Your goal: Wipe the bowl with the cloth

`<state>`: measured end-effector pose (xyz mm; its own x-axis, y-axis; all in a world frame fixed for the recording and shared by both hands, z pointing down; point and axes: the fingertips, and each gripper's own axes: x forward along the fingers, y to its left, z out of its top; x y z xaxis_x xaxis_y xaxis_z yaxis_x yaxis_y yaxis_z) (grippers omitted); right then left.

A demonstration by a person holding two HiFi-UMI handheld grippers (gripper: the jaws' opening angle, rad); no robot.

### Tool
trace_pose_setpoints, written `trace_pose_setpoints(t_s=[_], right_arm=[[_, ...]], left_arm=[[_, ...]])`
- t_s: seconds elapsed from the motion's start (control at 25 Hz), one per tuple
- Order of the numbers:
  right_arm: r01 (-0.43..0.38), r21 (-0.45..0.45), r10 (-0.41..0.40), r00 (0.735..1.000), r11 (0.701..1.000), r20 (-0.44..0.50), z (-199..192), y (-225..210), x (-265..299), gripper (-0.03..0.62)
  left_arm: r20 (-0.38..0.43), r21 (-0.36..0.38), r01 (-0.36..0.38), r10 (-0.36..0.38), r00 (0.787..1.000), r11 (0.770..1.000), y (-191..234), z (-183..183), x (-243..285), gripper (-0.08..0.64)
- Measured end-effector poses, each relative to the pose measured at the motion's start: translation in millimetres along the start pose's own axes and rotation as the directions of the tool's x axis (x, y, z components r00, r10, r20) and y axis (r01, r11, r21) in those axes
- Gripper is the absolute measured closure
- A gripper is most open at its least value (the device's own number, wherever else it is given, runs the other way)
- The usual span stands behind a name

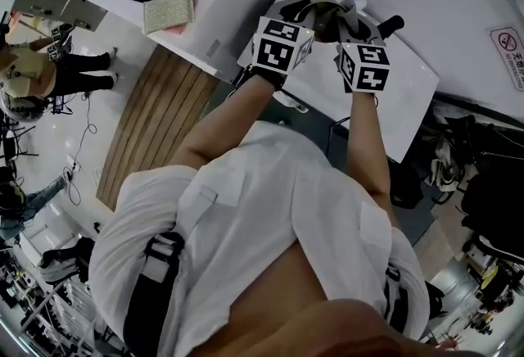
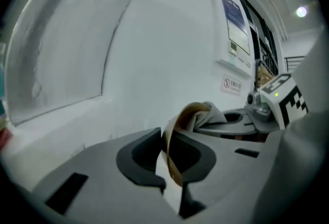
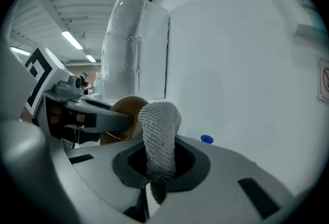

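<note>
clamping the rim of the tilted brown bowl (image 2: 186, 113) between the shut-down jaws of the left gripper (image 2: 167, 153), over the white table (image 1: 405, 101). pinching tight a grey knitted cloth (image 3: 160, 133) in the right gripper (image 3: 157, 166), touching the bowl.

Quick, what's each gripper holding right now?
Left gripper: shut on the bowl rim.
Right gripper: shut on the cloth.

Cloth (image 3: 159, 138) between jaws, touching bowl (image 3: 125, 111)

1 bowl (image 2: 187, 111), 1 cloth (image 3: 160, 130), 2 hand-held grippers (image 2: 168, 164) (image 3: 154, 179)
</note>
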<state>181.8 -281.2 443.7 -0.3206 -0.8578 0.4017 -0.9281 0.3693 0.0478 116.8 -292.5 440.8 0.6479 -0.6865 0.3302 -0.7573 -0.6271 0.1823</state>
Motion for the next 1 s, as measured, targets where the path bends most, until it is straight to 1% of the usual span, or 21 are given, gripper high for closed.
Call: trace_pose_setpoints(t_s=[0.04, 0.08, 0.12, 0.16, 0.2, 0.28, 0.36, 0.4, 0.48, 0.52, 0.56, 0.6, 0.64, 0.68, 0.76, 0.84, 0.92, 1.0], right_arm=[[0.002, -0.055, -0.004, 1.0, 0.998, -0.024, -2, 0, 1, 0.549], [0.003, -0.128, -0.009, 0.999, 0.992, -0.052, -5, 0, 1, 0.549], [-0.001, -0.212, -0.017, 0.997, 0.977, -0.082, -8, 1, 2, 0.549], [-0.011, -0.298, -0.024, 0.993, 0.955, -0.112, -11, 2, 2, 0.549], [-0.026, -0.372, -0.027, 0.99, 0.928, -0.137, -12, 5, 2, 0.549], [-0.065, -0.479, -0.019, 0.985, 0.875, -0.17, -9, 11, 3, 0.549], [-0.097, -0.549, -0.011, 0.982, 0.83, -0.19, -6, 17, 4, 0.549], [-0.105, -0.568, -0.009, 0.981, 0.816, -0.194, -4, 19, 5, 0.549], [-0.108, -0.58, -0.008, 0.981, 0.808, -0.193, 0, 21, 5, 0.549], [-0.104, -0.575, -0.008, 0.982, 0.812, -0.189, 1, 21, 5, 0.549], [-0.096, -0.56, -0.007, 0.984, 0.823, -0.179, 3, 21, 5, 0.549], [-0.085, -0.536, -0.005, 0.986, 0.84, -0.165, 5, 21, 4, 0.549], [-0.074, -0.505, -0.001, 0.989, 0.86, -0.147, 7, 20, 3, 0.549], [-0.064, -0.47, 0.004, 0.992, 0.88, -0.128, 10, 20, 2, 0.549], [-0.049, -0.388, 0.018, 0.996, 0.92, -0.082, 15, 18, 0, 0.548], [-0.032, -0.275, 0.023, 0.999, 0.961, -0.035, 17, 15, -3, 0.549], [-0.018, -0.141, 0.019, 1.0, 0.99, 0.006, 15, 11, -5, 0.549], [-0.01, -0.027, 0.011, 0.999, 1.0, 0.033, 10, 9, -7, 0.549]], left_arm=[[-0.02, 0.03, 0.017, -0.016, 1.0, 0.999, -2, -4, 1, 0.525], [-0.044, 0.071, 0.035, -0.032, 0.999, 0.997, -4, -7, 3, 0.515], [-0.068, 0.119, 0.047, -0.039, 0.997, 0.992, -6, -10, 4, 0.478], [-0.095, 0.175, 0.051, -0.034, 0.995, 0.983, -7, -12, 4, 0.441], [-0.12, 0.24, 0.049, -0.02, 0.993, 0.97, -7, -13, 5, 0.437], [-0.16, 0.366, 0.053, 0.007, 0.987, 0.929, -9, -13, 7, 0.446], [-0.194, 0.457, 0.076, 0.016, 0.981, 0.886, -13, -11, 9, 0.467], [-0.21, 0.49, 0.086, 0.021, 0.978, 0.867, -14, -10, 10, 0.49], [-0.232, 0.536, 0.097, 0.035, 0.972, 0.839, -16, -8, 10, 0.53], [-0.233, 0.546, 0.094, 0.043, 0.972, 0.833, -17, -7, 10, 0.536], [-0.224, 0.545, 0.083, 0.05, 0.973, 0.834, -16, -5, 9, 0.537], [-0.209, 0.533, 0.068, 0.053, 0.976, 0.843, -16, -3, 8, 0.537], [-0.191, 0.509, 0.053, 0.052, 0.98, 0.859, -16, 0, 7, 0.537], [-0.172, 0.474, 0.041, 0.047, 0.984, 0.88, -15, 1, 6, 0.537], [-0.133, 0.386, 0.017, 0.038, 0.99, 0.922, -12, 5, 2, 0.537], [-0.09, 0.297, -0.012, 0.041, 0.995, 0.955, -7, 7, -3, 0.538], [-0.052, 0.204, -0.034, 0.046, 0.998, 0.978, -3, 8, -8, 0.537], [-0.017, 0.108, -0.045, 0.048, 0.999, 0.993, -1, 6, -11, 0.537]])
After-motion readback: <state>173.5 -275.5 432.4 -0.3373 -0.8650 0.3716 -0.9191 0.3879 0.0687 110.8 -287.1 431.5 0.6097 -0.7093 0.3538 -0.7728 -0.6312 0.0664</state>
